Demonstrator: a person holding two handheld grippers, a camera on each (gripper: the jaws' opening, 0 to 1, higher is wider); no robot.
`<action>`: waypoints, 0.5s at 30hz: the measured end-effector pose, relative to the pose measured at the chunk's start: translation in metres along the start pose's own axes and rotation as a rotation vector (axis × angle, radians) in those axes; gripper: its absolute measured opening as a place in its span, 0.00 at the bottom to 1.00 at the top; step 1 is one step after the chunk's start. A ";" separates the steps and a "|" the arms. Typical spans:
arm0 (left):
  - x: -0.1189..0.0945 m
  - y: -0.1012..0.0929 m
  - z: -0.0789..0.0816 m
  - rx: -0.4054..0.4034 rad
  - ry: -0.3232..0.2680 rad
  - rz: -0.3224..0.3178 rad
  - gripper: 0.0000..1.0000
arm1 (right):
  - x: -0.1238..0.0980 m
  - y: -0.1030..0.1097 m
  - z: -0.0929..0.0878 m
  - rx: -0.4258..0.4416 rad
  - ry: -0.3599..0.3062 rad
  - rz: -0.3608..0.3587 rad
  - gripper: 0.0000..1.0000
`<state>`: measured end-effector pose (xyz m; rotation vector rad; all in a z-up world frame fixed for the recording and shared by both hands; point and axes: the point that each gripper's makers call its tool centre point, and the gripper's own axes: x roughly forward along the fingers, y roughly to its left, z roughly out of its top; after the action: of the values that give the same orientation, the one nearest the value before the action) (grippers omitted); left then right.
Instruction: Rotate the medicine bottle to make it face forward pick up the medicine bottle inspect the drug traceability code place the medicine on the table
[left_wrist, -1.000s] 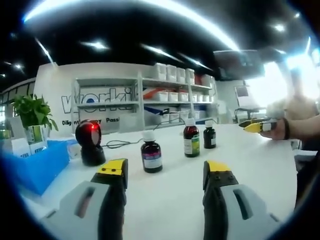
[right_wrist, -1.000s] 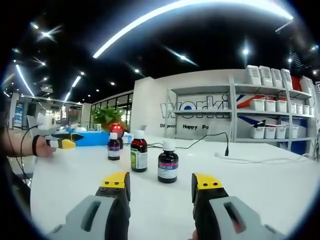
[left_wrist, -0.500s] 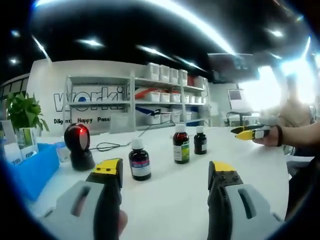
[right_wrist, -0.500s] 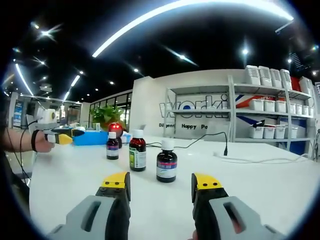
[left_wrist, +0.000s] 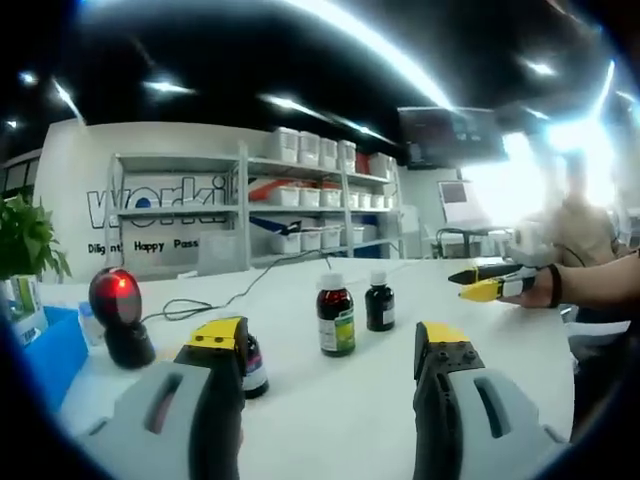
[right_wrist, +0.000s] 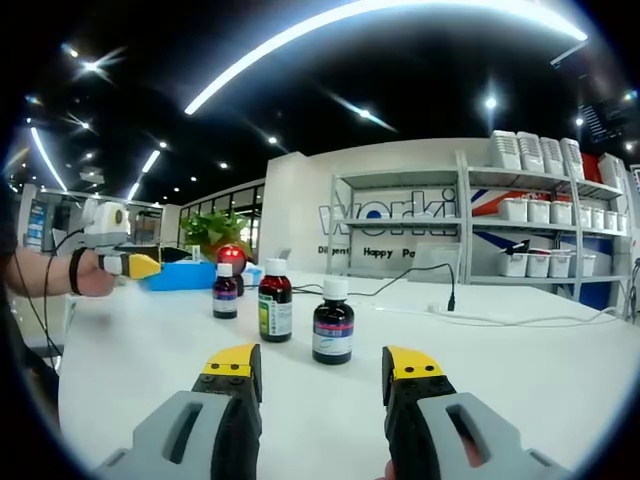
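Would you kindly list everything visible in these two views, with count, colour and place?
Medicine bottles: three, dark with white caps, standing in a row on the table.
Table: one, white.
Scanner: one, black with red light, left of the bottles in the left gripper view.
Cable: one, black, trailing across the table.
Bin: one, blue, far table edge.
Plant: one, green, behind the bin.
Shelves: grey, holding white boxes, against the back wall.
Left tool: yellow-tipped, open.
Right tool: yellow-tipped, open.

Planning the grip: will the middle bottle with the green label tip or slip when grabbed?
The green-label bottle stands tall and narrow, so a high push probably tips it. Its dark body looks glossy, likely somewhat slippery.
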<state>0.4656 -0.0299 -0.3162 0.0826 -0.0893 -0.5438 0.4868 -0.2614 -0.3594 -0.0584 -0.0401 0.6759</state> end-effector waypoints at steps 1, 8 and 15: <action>0.004 -0.001 -0.001 0.003 0.003 -0.006 0.60 | 0.000 0.000 0.000 0.000 0.000 0.000 0.43; 0.033 -0.006 -0.005 -0.007 0.019 -0.065 0.59 | 0.000 -0.001 0.000 0.002 -0.003 -0.002 0.43; 0.063 -0.008 -0.004 -0.011 0.020 -0.084 0.59 | 0.000 -0.002 0.000 0.004 -0.001 -0.002 0.43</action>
<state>0.5153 -0.0691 -0.3175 0.0810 -0.0633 -0.6276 0.4882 -0.2635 -0.3597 -0.0540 -0.0400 0.6736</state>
